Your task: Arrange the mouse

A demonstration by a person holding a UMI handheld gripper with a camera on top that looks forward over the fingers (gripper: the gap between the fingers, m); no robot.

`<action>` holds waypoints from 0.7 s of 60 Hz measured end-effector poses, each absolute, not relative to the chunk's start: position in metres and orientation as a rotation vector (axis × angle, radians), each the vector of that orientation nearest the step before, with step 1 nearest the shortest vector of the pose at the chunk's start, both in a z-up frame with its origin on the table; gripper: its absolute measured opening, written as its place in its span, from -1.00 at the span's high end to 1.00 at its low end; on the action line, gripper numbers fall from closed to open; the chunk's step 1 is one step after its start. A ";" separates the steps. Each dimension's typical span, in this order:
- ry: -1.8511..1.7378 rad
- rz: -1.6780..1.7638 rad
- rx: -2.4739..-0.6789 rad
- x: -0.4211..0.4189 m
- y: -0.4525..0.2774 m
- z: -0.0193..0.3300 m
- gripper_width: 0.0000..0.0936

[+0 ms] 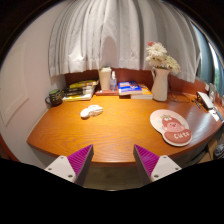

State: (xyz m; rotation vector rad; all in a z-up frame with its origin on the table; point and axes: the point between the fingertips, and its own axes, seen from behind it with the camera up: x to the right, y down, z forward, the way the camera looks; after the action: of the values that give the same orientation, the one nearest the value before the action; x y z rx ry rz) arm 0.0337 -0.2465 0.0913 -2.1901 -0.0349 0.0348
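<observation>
- Smooth, warm-brown wood with a soft sheen on the table point(115, 125).
- Glossy white plastic on the mouse point(91, 111), far left.
- Matt magenta pads on the gripper point(113, 160), fingers held apart, near.
- Printed, flat-finished round mouse pad point(171, 127), right.
- Sheer, folded white cloth in the curtain point(110, 35), far.
- Smooth white vase point(160, 85).

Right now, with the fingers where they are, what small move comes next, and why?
Probably ease the gripper forward and left toward the mouse. Its fingers are open with nothing between them, and the mouse lies far beyond them across the table, left of the round pad, too far off to grasp.
</observation>
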 end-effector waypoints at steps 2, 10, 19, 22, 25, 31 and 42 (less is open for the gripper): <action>-0.047 0.054 -2.201 0.024 -0.245 0.089 -0.73; -0.064 0.080 -2.220 0.003 -0.223 0.091 -0.75; -0.083 0.071 -2.238 0.004 -0.188 0.089 -0.74; -0.085 0.068 -2.254 0.006 -0.179 0.092 -0.74; -0.081 0.057 -2.268 0.011 -0.172 0.094 -0.74; -0.070 0.033 -2.276 0.024 -0.157 0.099 -0.74; -0.039 0.044 -2.269 0.049 -0.129 0.147 -0.73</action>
State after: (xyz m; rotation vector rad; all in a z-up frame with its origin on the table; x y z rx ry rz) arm 0.0485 -0.1288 0.1473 -2.2695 -0.0385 0.0438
